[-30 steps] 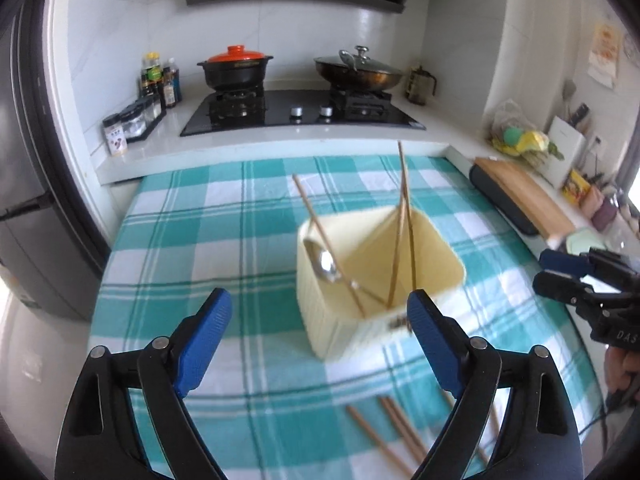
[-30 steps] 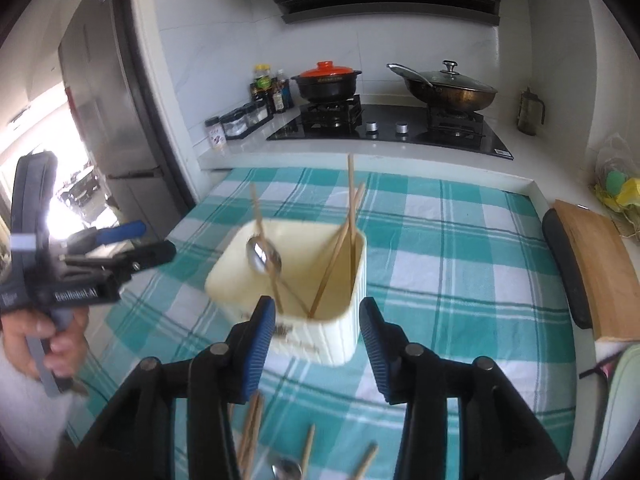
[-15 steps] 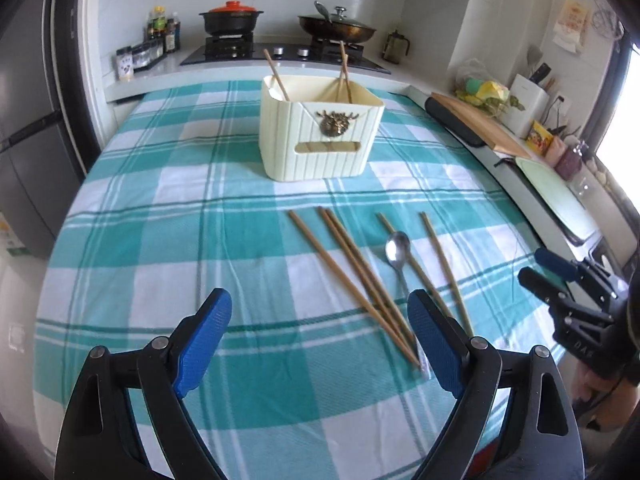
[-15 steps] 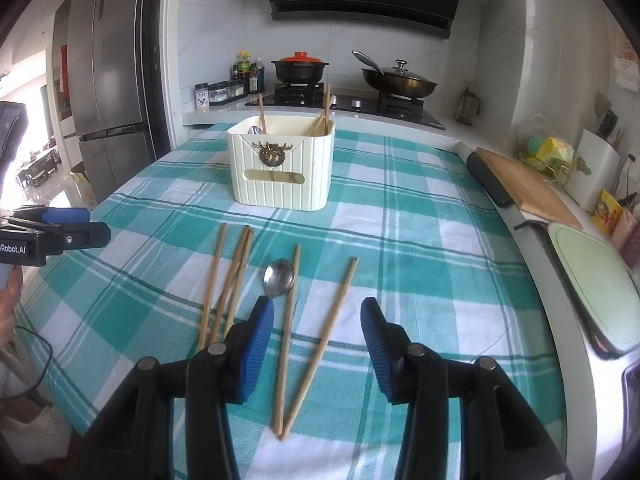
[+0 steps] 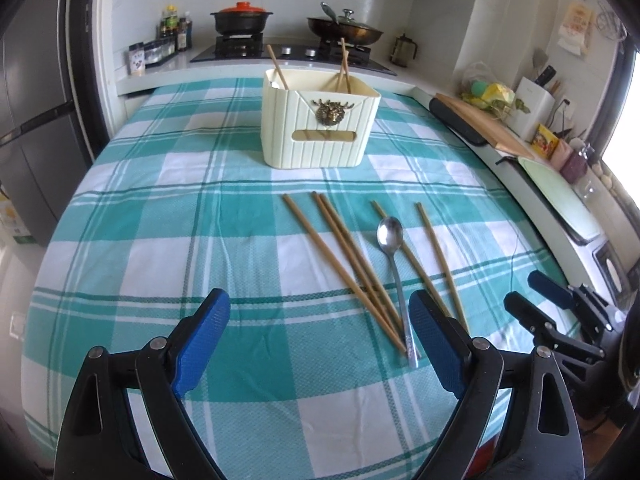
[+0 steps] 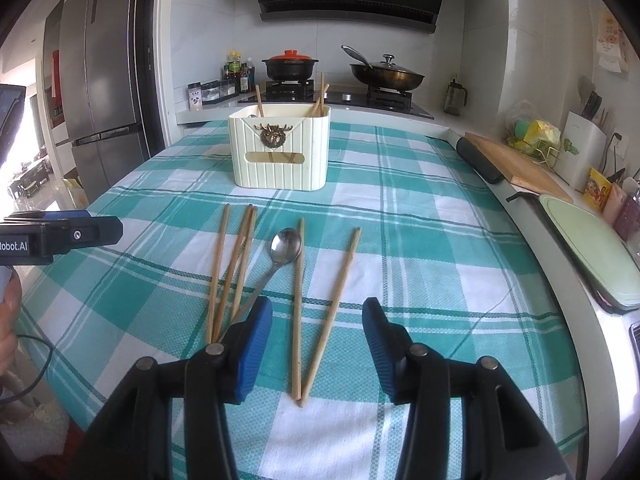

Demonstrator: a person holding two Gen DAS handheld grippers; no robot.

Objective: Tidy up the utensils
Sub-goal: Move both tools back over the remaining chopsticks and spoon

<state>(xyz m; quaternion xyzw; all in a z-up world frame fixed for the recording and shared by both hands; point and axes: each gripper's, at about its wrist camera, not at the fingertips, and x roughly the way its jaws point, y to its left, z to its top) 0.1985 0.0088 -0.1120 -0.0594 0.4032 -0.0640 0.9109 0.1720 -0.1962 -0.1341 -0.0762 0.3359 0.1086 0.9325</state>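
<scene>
left gripper (image 5: 316, 344): spread wide, nothing between the pads; it hangs over bare cloth at 6 o'clock of the tabletop (image 5: 160, 240), probably waiting its turn.
left room: from 7 to 10 o'clock the cloth is bare right out to the rounded edge, with floor and a fridge (image 6: 100, 92) beyond, so there is ample sweep there.
box (image 5: 318, 124): stands upright at 12 o'clock of the cloth, emblem side facing the grippers, open top up. A few chopsticks lean inside, so I judge it the place the loose pieces go.
three chopsticks (image 5: 344, 264): lie flat, fanned from 11 o'clock down to 5 o'clock, their near tips bunched and touching. That makes a single stick hard to pick without disturbing its neighbours.
spoon (image 5: 394, 256): flat, bowl toward the box, handle running back beside the bunched tips, near the left gripper's right finger.
two chopsticks (image 6: 316, 308): just right of the spoon, meeting in a V at their near ends; the right gripper frames them.
right gripper (image 6: 316, 350): partly spread, jaws have just been opening, nothing pinched; the V's near ends lie between and below its pads, likely the next pick.
right room: a raised counter rim (image 6: 520, 220) borders the cloth from 1 to 4 o'clock, with boards beyond, so swings that way are tighter. The path to the box is clear.
</scene>
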